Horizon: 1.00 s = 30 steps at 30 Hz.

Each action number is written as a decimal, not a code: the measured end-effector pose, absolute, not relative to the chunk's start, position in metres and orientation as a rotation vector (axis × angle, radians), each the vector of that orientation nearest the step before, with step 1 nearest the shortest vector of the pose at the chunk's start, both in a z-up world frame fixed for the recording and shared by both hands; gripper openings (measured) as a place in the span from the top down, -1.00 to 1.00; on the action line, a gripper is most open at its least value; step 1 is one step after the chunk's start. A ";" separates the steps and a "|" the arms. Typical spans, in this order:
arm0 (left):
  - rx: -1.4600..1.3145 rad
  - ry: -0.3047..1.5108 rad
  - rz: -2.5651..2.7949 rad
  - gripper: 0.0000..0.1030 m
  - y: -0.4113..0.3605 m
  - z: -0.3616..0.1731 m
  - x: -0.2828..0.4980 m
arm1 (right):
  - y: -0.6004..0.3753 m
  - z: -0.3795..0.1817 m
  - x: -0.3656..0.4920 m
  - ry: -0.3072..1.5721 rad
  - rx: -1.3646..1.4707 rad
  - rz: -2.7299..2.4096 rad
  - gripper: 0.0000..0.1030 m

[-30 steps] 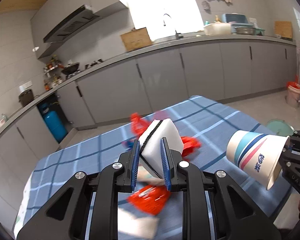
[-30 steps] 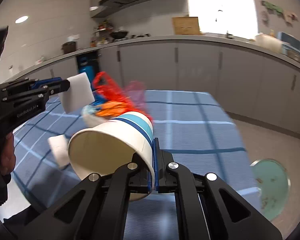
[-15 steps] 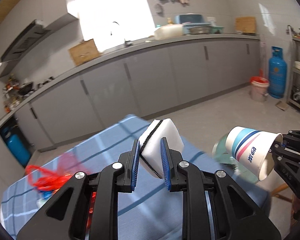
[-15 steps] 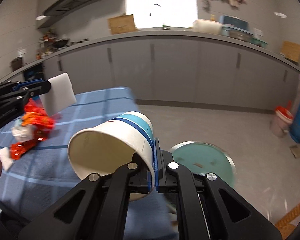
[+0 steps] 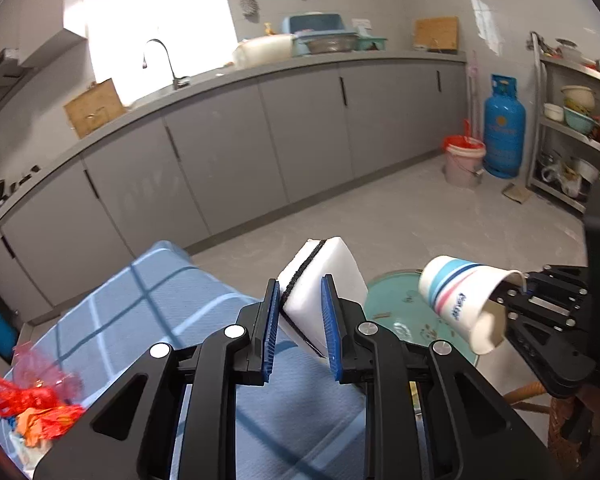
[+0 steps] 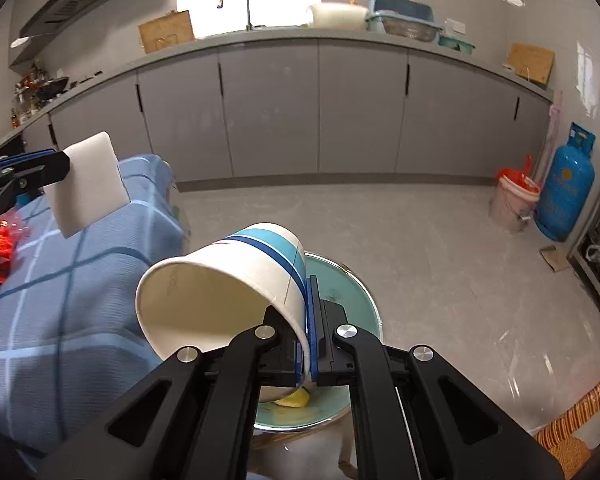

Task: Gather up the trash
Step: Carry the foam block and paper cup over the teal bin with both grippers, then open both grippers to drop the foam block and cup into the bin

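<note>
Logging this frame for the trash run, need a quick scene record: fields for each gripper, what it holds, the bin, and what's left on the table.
left gripper: shut on white sponge with a black stripe
right gripper: shut on the rim of paper cup, cup tipped on its side, looks empty
bin: round teal basin on the floor beside the table, below the cup; a yellow scrap inside
table: blue checked cloth
left on table: red and orange wrappers at the cloth's edge

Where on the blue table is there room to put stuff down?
The blue checked tablecloth is bare from its far corner up to the green basin's side. It is crowded only at the left edge, where the red wrappers pile up.
</note>
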<state>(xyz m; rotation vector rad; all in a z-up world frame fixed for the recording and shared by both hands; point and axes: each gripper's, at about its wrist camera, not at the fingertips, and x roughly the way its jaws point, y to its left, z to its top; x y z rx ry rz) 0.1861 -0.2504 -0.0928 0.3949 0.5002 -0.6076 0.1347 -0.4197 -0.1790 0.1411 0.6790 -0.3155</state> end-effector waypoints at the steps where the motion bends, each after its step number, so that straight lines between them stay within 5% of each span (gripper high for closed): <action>1: 0.400 0.505 -0.618 0.57 -0.256 -0.097 0.186 | -0.422 -0.182 0.136 0.683 0.142 -0.319 0.92; 6: 0.416 0.537 -0.663 0.56 -0.279 -0.112 0.192 | -0.436 -0.201 0.146 0.709 0.151 -0.338 0.89; 9: 0.412 0.548 -0.679 0.38 -0.288 -0.119 0.198 | -0.443 -0.213 0.152 0.731 0.159 -0.352 0.83; 11: 0.410 0.559 -0.670 -0.04 -0.291 -0.124 0.202 | -0.449 -0.220 0.155 0.738 0.167 -0.363 0.26; 16: 0.405 0.584 -0.640 -0.28 -0.290 -0.133 0.211 | -0.456 -0.228 0.152 0.754 0.183 -0.395 -0.04; 30: 0.396 0.566 -0.570 -0.50 -0.272 -0.128 0.215 | -0.448 -0.228 0.146 0.762 0.218 -0.376 -0.21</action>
